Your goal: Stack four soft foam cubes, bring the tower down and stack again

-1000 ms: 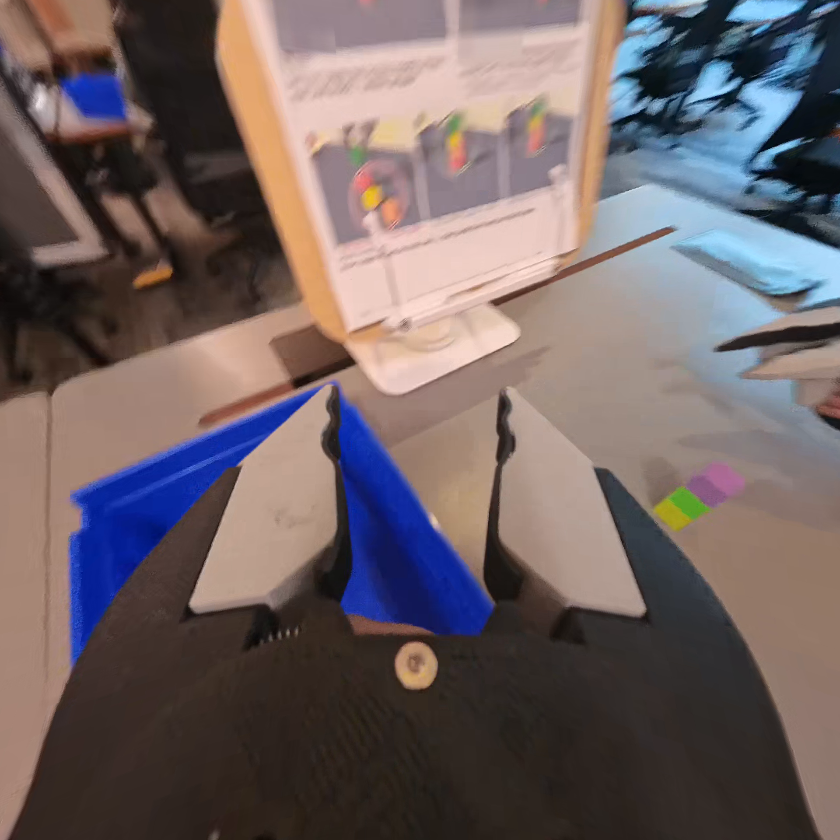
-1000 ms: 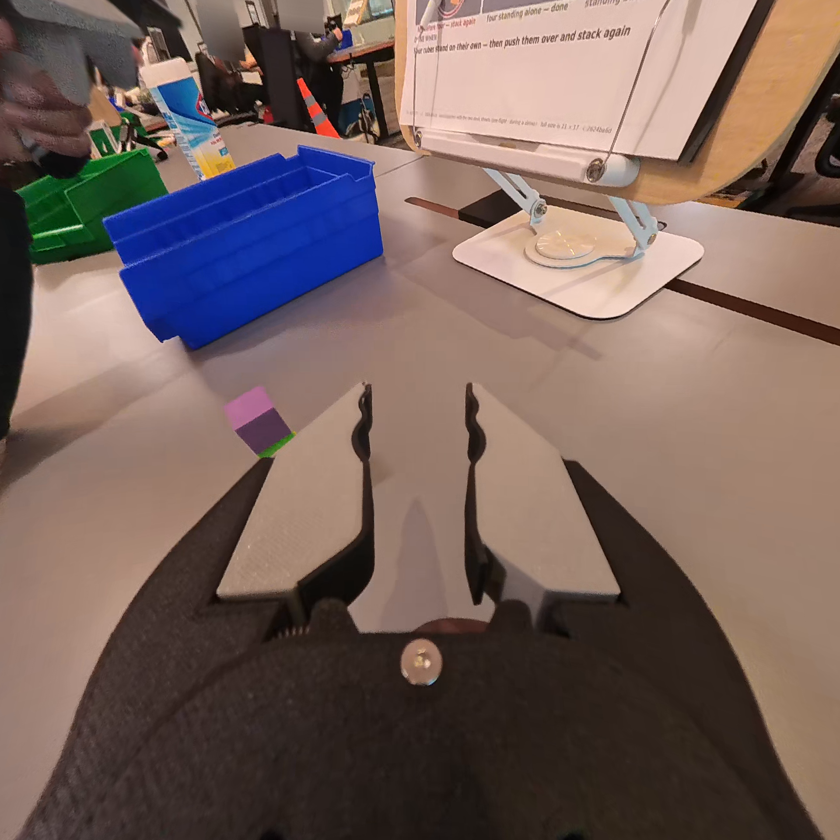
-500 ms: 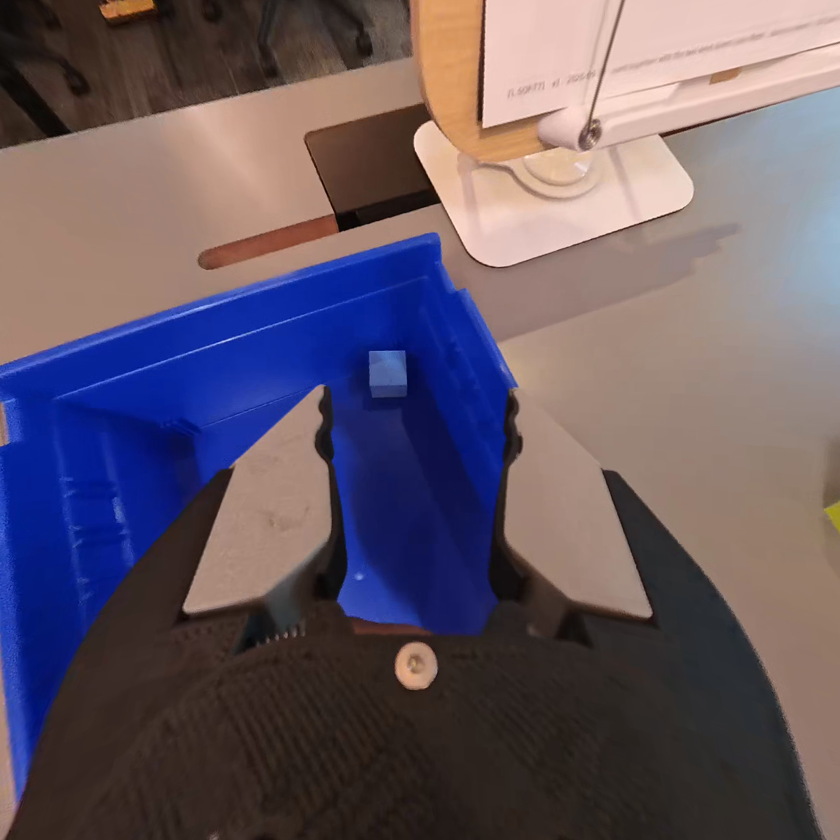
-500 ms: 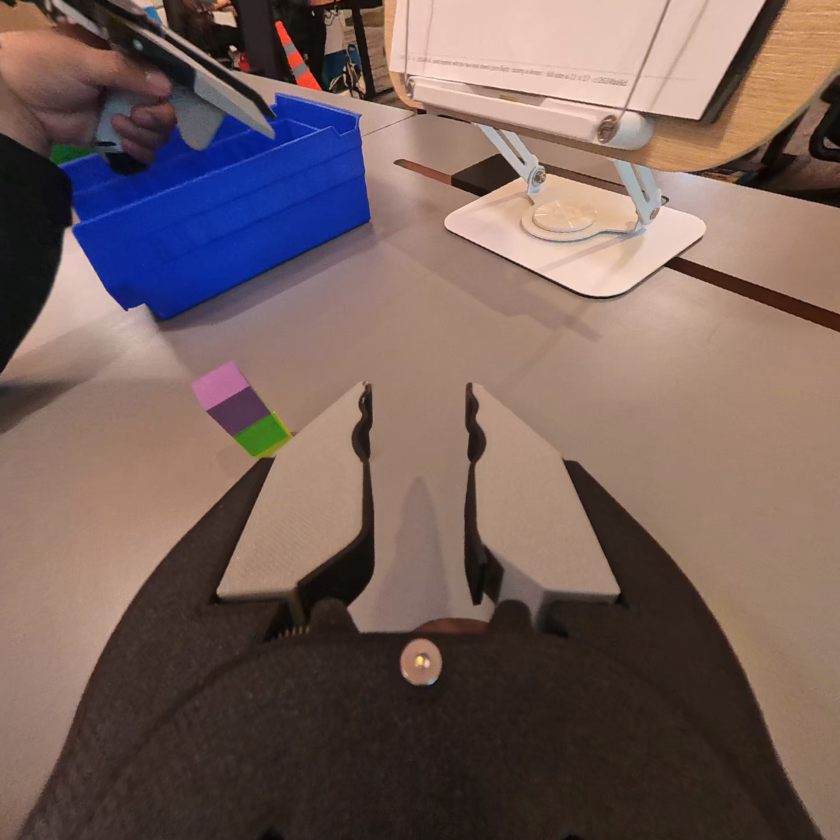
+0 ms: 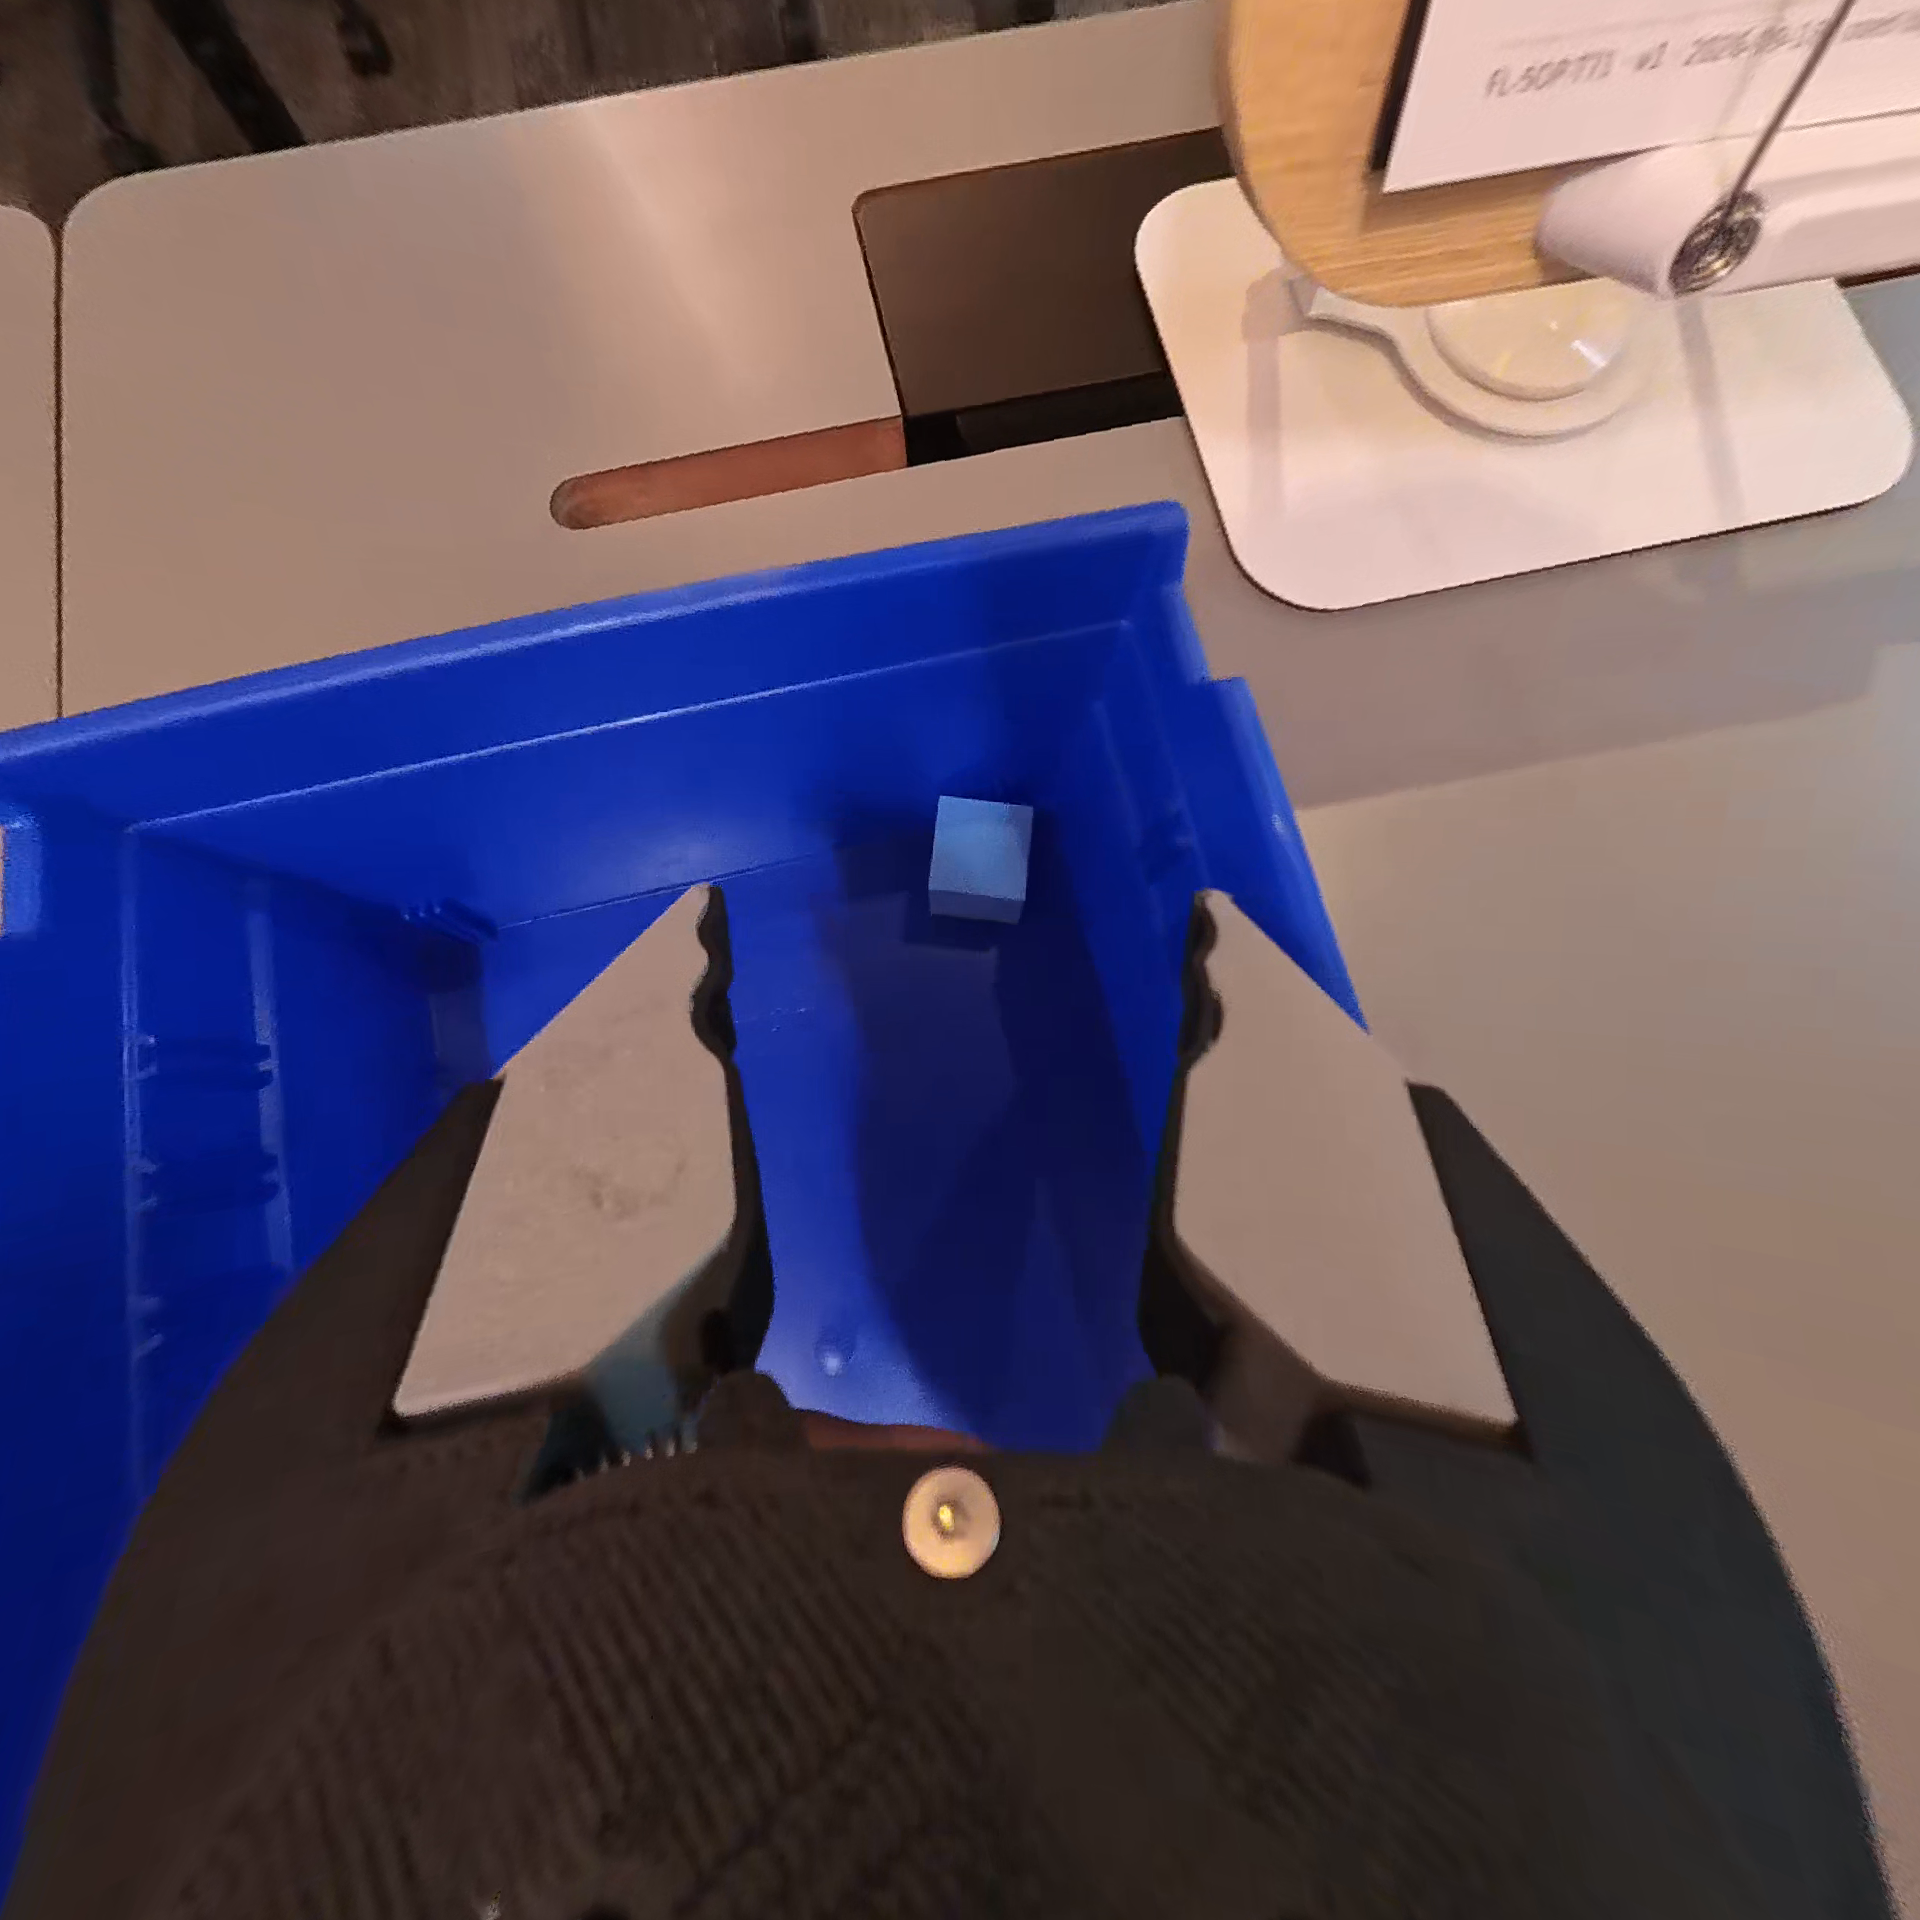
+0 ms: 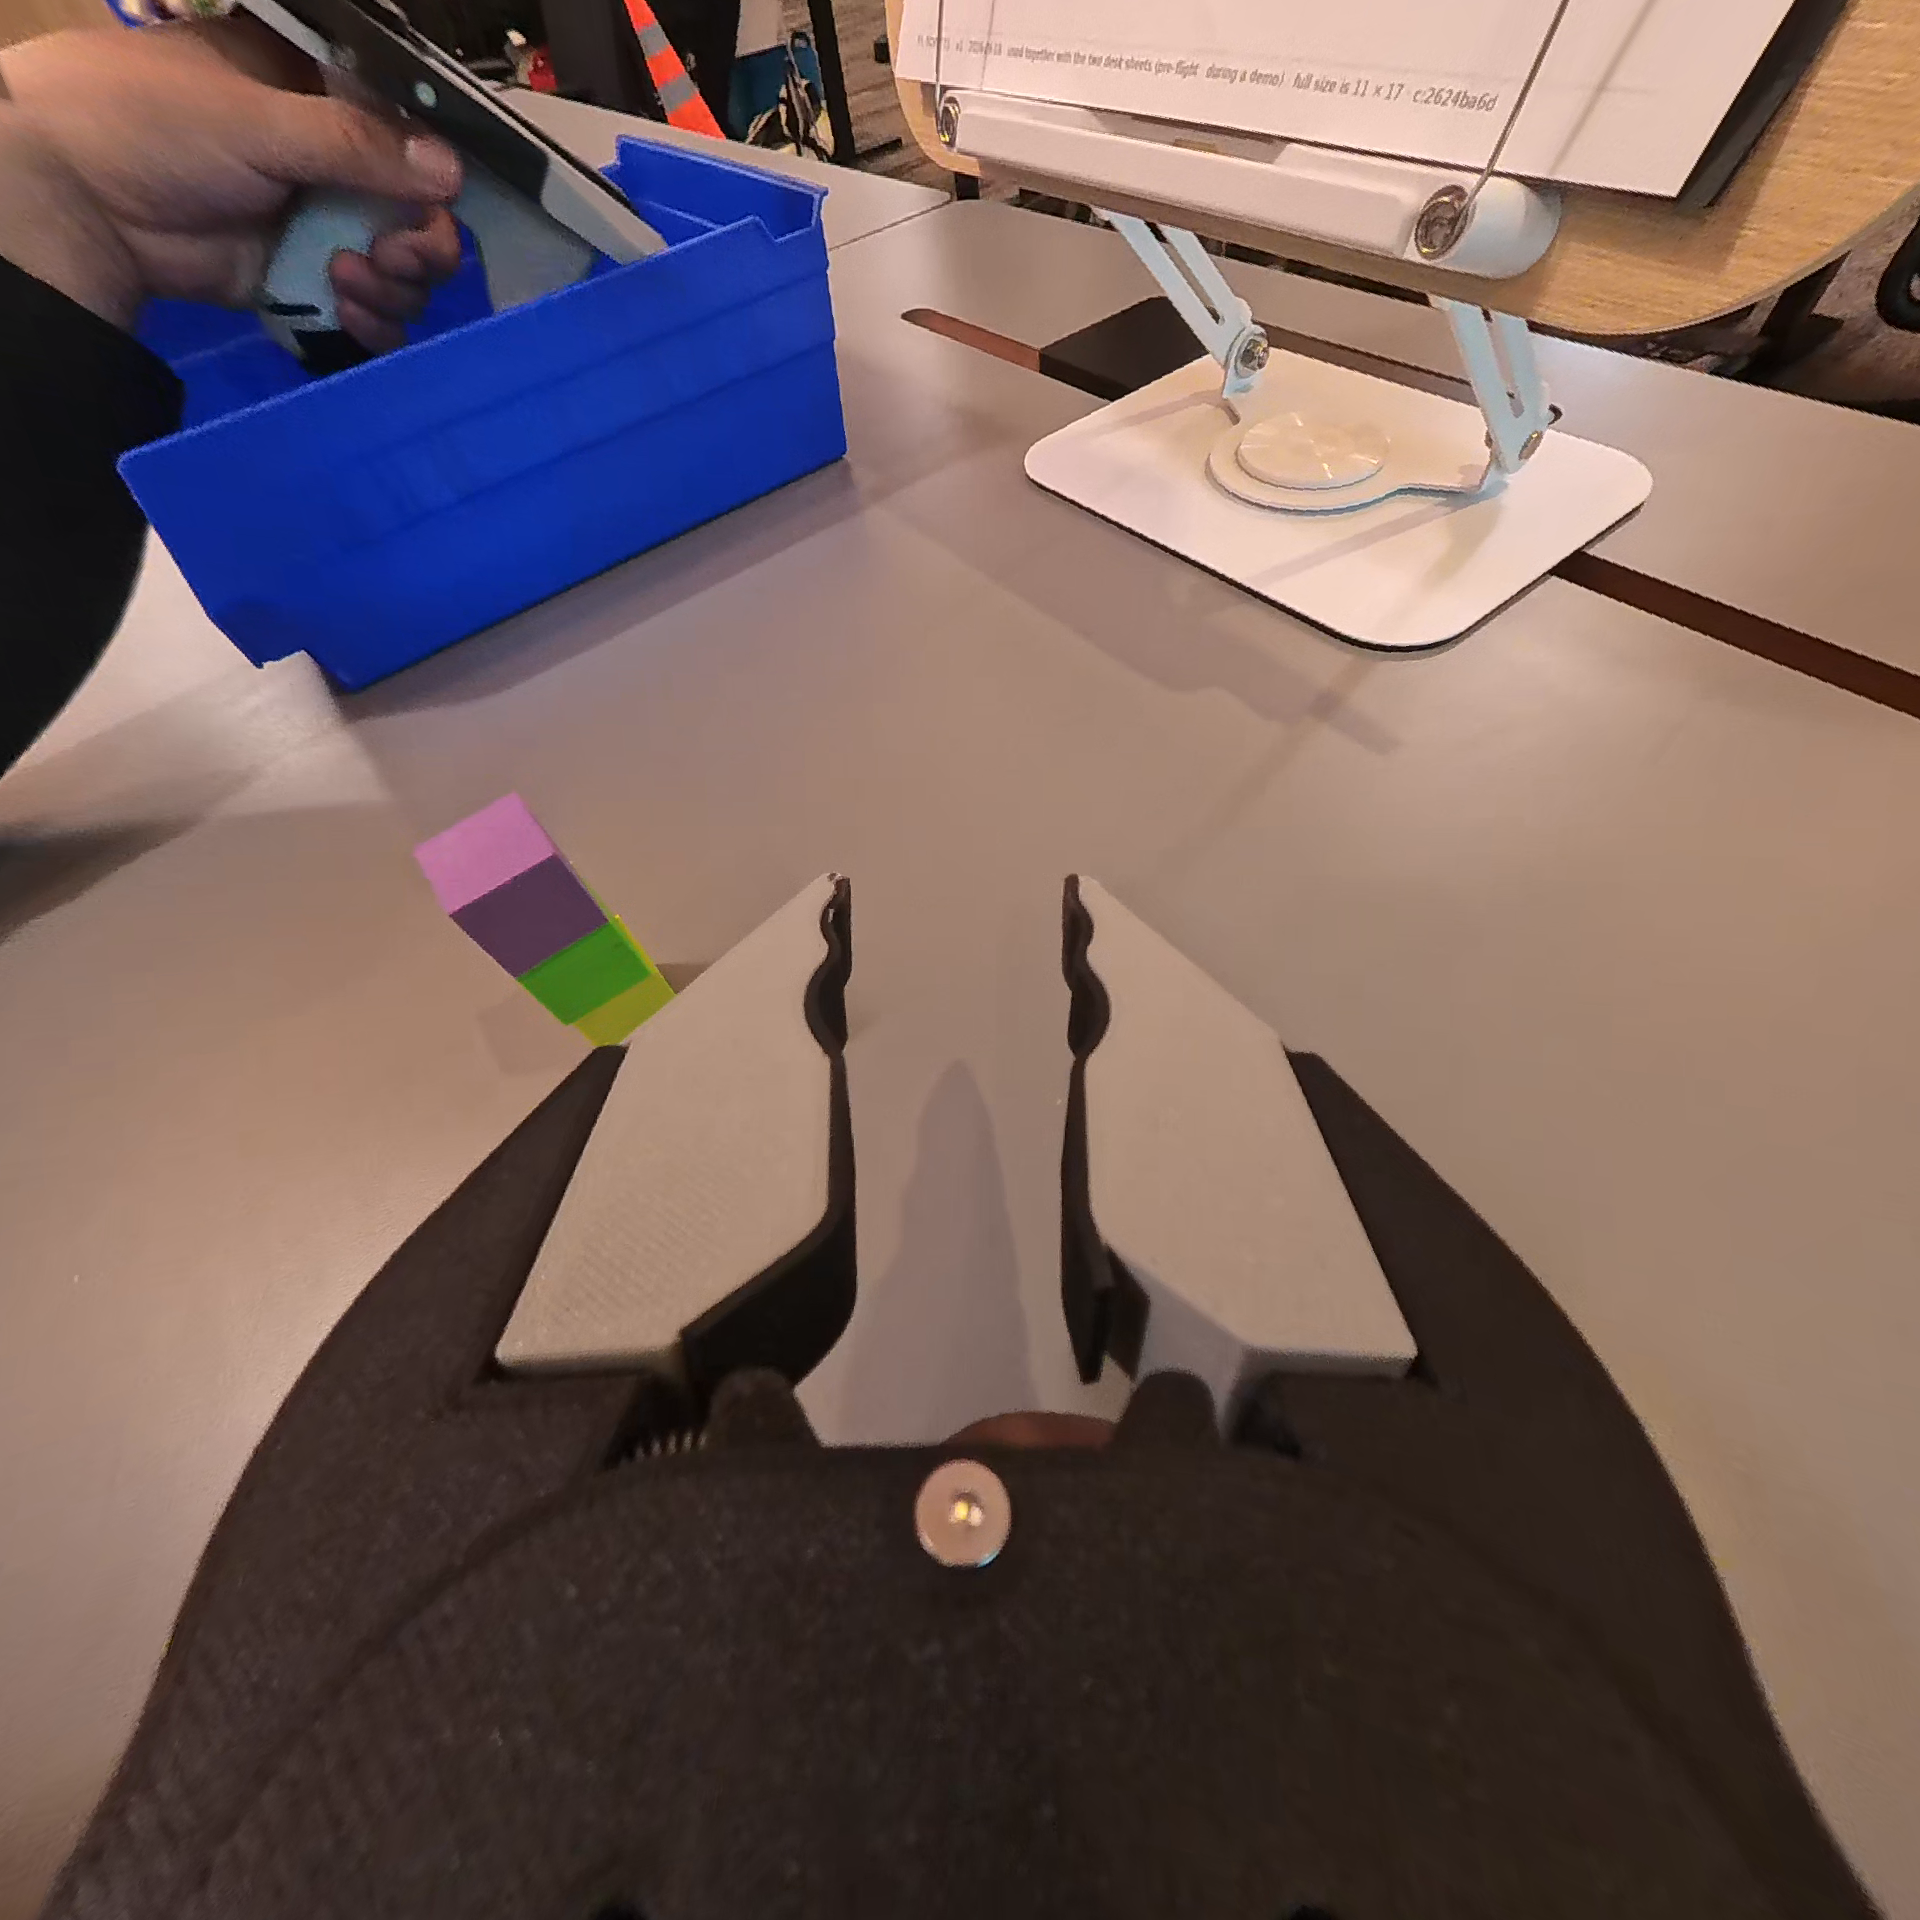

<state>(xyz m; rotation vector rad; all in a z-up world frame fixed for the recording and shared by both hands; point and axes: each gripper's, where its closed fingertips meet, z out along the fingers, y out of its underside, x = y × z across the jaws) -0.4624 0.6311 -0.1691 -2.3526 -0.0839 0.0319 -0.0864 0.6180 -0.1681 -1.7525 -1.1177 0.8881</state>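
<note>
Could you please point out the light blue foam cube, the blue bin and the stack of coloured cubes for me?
Light blue foam cube (image 5: 979, 854): left wrist view, on its top face.
Blue bin (image 6: 540, 473): right wrist view, on its long outer side wall.
Stack of coloured cubes (image 6: 530, 909): right wrist view, on the purple cube's side.

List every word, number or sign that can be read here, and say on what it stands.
Sheet on the stand, right wrist view: one line of small print along its lower edge; I do not copy writing.
Same sheet, left wrist view: print, blurred.
Bin, cubes: none.
</note>
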